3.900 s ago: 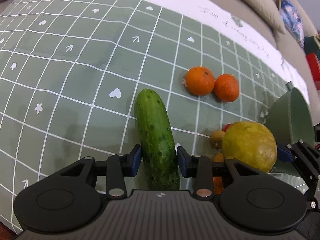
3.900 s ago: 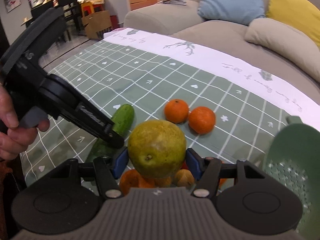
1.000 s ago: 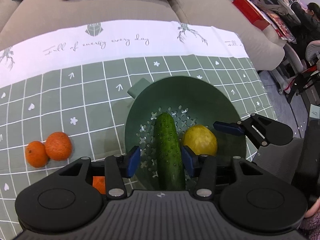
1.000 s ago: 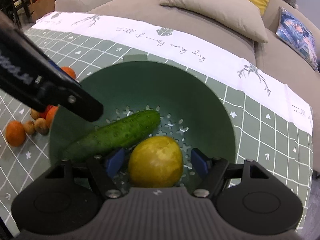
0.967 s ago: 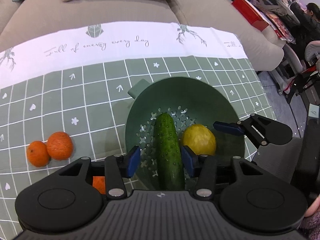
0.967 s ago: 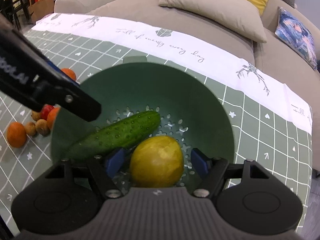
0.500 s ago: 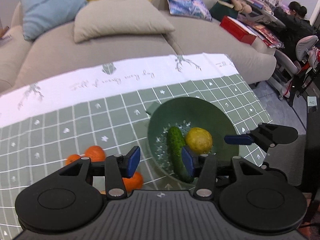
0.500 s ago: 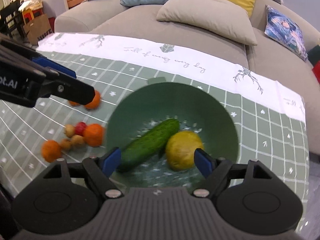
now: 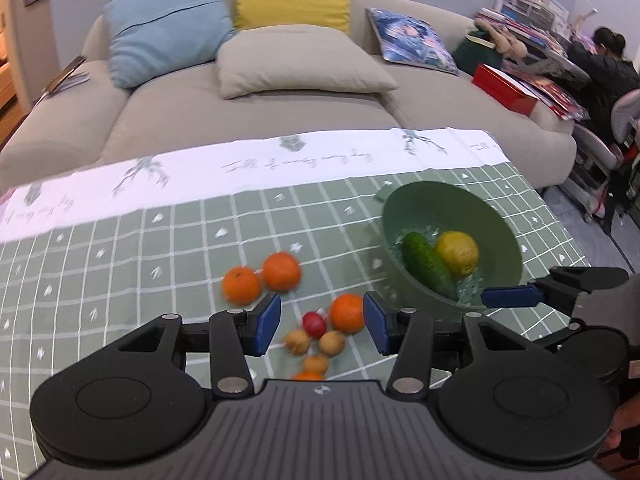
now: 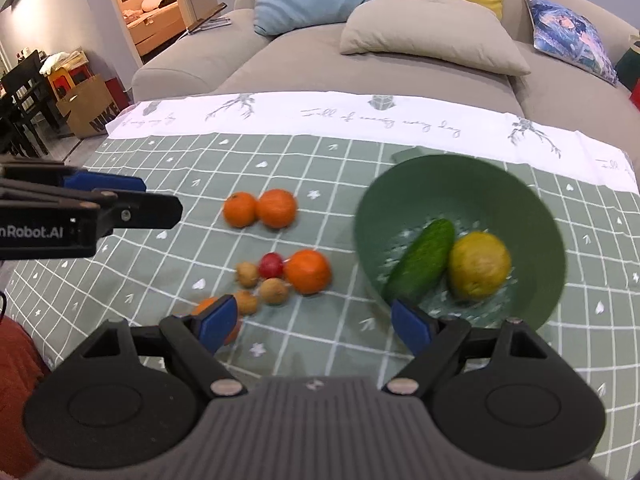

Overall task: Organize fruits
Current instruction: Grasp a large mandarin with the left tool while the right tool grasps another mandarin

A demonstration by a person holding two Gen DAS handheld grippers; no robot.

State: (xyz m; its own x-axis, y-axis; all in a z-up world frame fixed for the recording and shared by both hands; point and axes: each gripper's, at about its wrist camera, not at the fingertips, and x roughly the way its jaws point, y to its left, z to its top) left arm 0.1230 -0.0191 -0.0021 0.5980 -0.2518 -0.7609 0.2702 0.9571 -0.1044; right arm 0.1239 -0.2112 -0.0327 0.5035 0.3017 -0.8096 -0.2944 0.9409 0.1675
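Note:
A green colander (image 9: 500, 236) (image 10: 532, 216) on the checked tablecloth holds a cucumber (image 9: 426, 264) (image 10: 420, 258) and a yellow-green round fruit (image 9: 458, 253) (image 10: 479, 265). Two oranges (image 9: 260, 278) (image 10: 260, 208) lie side by side on the cloth. Nearer me lies a cluster: an orange (image 9: 347, 313) (image 10: 308, 271), a small red fruit (image 9: 314, 323) (image 10: 271, 265) and small brown fruits (image 9: 331, 343) (image 10: 273, 291). My left gripper (image 9: 320, 322) is open and empty, high above the cluster. My right gripper (image 10: 316, 322) is open and empty, above the cloth in front of the colander.
A beige sofa (image 9: 256, 108) with blue, yellow and beige cushions stands behind the table. Another orange (image 10: 208, 306) is partly hidden behind my right gripper's left finger. A person (image 9: 612, 60) sits at a desk at far right. A cardboard box (image 10: 90, 106) stands at left.
Both grippers have let go of the cucumber and the yellow-green fruit in the colander, opened, and pulled up and back to the left. The loose fruit cluster now lies below them.

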